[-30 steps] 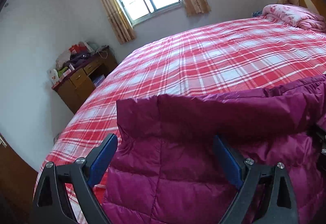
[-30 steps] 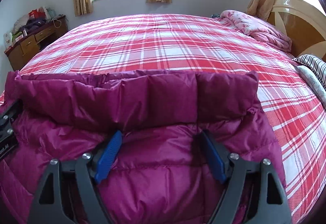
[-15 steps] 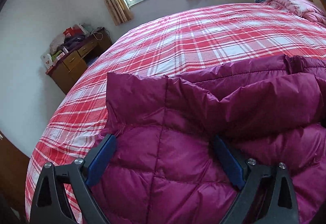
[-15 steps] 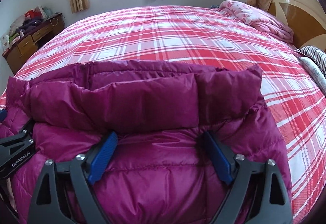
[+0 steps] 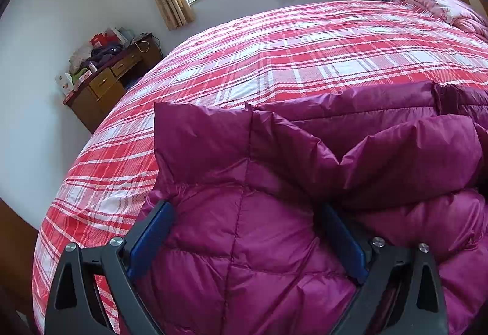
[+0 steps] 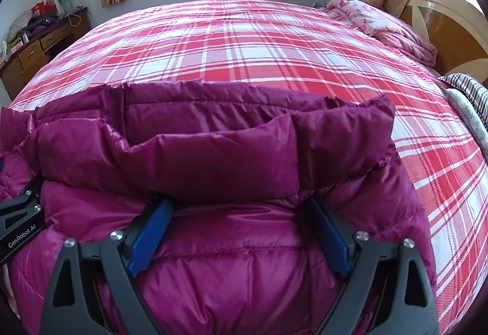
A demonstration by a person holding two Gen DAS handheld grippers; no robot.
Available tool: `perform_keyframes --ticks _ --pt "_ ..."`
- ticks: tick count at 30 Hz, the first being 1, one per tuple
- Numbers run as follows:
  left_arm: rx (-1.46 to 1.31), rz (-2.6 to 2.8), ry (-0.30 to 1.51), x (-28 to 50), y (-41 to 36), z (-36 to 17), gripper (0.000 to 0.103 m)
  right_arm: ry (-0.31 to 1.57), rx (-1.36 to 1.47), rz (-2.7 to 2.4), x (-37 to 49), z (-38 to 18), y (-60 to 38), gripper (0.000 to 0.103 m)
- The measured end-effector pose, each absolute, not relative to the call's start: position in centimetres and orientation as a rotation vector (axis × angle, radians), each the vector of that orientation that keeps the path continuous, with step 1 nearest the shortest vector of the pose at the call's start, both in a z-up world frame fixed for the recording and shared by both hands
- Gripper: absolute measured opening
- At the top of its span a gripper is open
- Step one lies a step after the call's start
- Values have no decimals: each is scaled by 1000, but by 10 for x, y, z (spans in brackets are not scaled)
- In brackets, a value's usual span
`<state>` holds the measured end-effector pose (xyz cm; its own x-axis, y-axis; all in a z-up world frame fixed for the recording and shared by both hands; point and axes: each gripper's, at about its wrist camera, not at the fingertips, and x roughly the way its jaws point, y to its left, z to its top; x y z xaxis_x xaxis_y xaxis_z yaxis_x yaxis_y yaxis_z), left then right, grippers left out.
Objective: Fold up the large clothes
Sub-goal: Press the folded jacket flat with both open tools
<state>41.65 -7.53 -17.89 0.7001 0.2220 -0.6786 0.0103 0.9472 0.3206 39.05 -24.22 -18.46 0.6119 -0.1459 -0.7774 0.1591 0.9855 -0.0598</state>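
A magenta quilted down jacket (image 5: 244,170) lies on the bed, its collar end toward the window. It also fills the lower half of the right wrist view (image 6: 213,158). My left gripper (image 5: 245,213) is open, its blue pads spread wide over the jacket's left shoulder, just below the collar. My right gripper (image 6: 239,210) is open, pads spread over the jacket's right shoulder under the collar fold. The left gripper's black body shows at the left edge of the right wrist view (image 6: 18,225).
The bed has a red and white plaid cover (image 6: 259,42). A pink quilt (image 6: 381,24) and striped pillow (image 6: 469,91) lie by the wooden headboard (image 6: 451,30) on the right. A cluttered wooden desk (image 5: 106,82) stands by the left wall under the window.
Both grippers have come down and forward onto the jacket. The collar has dropped and now lies flatter, showing its inner back. Both grippers stayed open.
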Motion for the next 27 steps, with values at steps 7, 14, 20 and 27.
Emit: perform_keyframes --ticks 7,14,20,27 --pt "325 129 786 418 -77 -181 99 897 1 -188 391 -185 -241 92" --pt "338 139 774 417 -79 -183 99 860 -9 -166 372 -169 -231 92" --pt "338 141 770 415 -79 -182 99 760 -34 -70 333 -152 -193 93" --pt "314 132 768 414 -75 -180 99 813 -122 -100 342 -182 -177 93"
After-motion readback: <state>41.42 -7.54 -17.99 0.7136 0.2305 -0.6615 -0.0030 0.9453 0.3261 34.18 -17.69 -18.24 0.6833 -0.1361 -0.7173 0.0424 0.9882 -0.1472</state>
